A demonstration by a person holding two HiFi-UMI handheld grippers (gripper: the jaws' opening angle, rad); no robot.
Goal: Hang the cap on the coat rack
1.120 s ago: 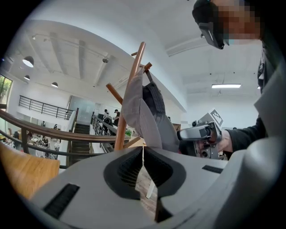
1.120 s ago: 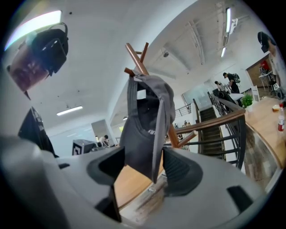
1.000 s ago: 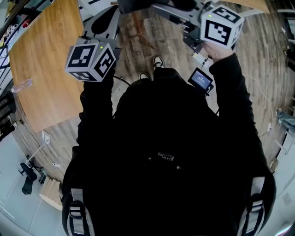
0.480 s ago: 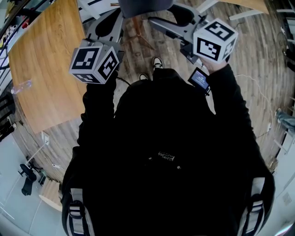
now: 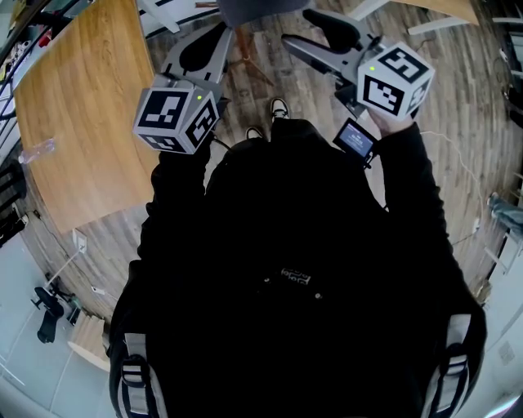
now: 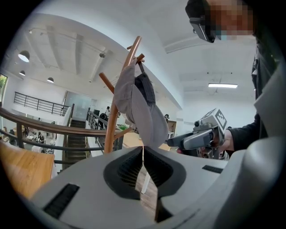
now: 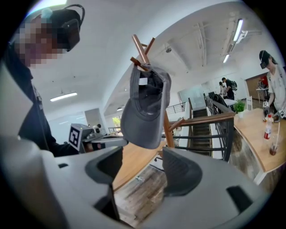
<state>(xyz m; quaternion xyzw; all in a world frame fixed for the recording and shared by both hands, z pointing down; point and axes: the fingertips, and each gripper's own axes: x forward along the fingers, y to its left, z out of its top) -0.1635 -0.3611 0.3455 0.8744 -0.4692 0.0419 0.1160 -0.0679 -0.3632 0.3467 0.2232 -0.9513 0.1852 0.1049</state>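
The grey cap [image 7: 145, 107] hangs by its back on an upper peg of the wooden coat rack [image 7: 142, 50], brim down; no gripper touches it. It also shows as a grey cap [image 6: 140, 105] in the left gripper view and at the top edge of the head view as the cap [image 5: 253, 10]. My right gripper [image 7: 142, 163] sits just below and short of the brim; its jaws have just been opening and stand wide with nothing between them. My left gripper [image 6: 143, 150] is on the other side of the rack, its jaws closed tip to tip on nothing.
A wooden table [image 5: 82, 106] stands at the left over plank flooring. The rack's pole [image 6: 111, 129] has more bare pegs lower down. A railing and stairs [image 7: 210, 129] lie behind, and another table with bottles [image 7: 268, 134] stands at the right, with people standing farther off.
Both grippers have drawn back from the cap and sunk a little. The cap stays on the rack and now shows less at the head view's top edge.
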